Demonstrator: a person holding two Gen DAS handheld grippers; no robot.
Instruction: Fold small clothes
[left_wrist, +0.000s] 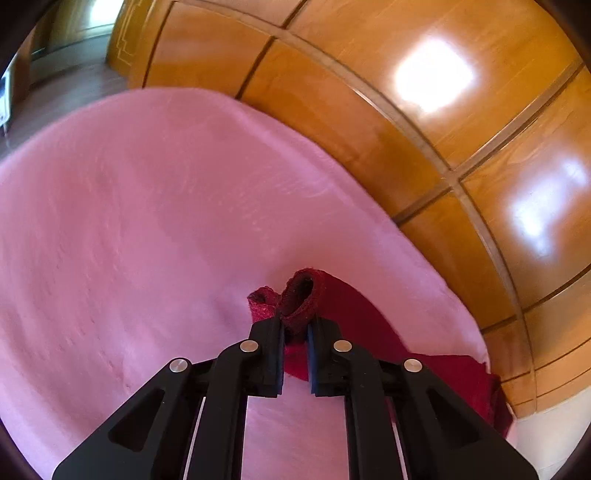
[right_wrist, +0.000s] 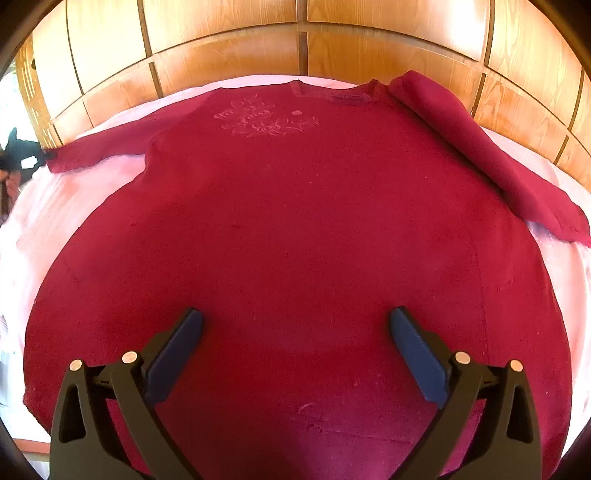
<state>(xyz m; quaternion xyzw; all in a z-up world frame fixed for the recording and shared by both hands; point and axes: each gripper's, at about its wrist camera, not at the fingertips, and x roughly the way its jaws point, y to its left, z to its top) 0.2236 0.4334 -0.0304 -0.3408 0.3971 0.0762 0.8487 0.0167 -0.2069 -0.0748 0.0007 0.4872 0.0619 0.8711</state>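
Your left gripper (left_wrist: 295, 328) has its jaws drawn narrow and pinched on the ribbed cuff (left_wrist: 300, 301) of the dark red sweater (right_wrist: 288, 236), with the cuff's rolled opening standing up just past the fingertips. From there the sleeve (left_wrist: 354, 314) trails back to the right across the pink bedsheet (left_wrist: 147, 206), close to the sheet's edge and the polished wooden panelling (left_wrist: 424, 110) behind it. Your right gripper (right_wrist: 295, 325) hangs with its jaws spread wide and nothing between them, pointing down at the lower middle of the sweater's body. The sweater lies flat and face up on the sheet, its neckline (right_wrist: 332, 92) toward the panelling and a pale embroidered motif (right_wrist: 264, 120) on the chest. In the right wrist view, one sleeve stretches out to the left, while the other sleeve (right_wrist: 480, 147) is folded diagonally along the right shoulder.
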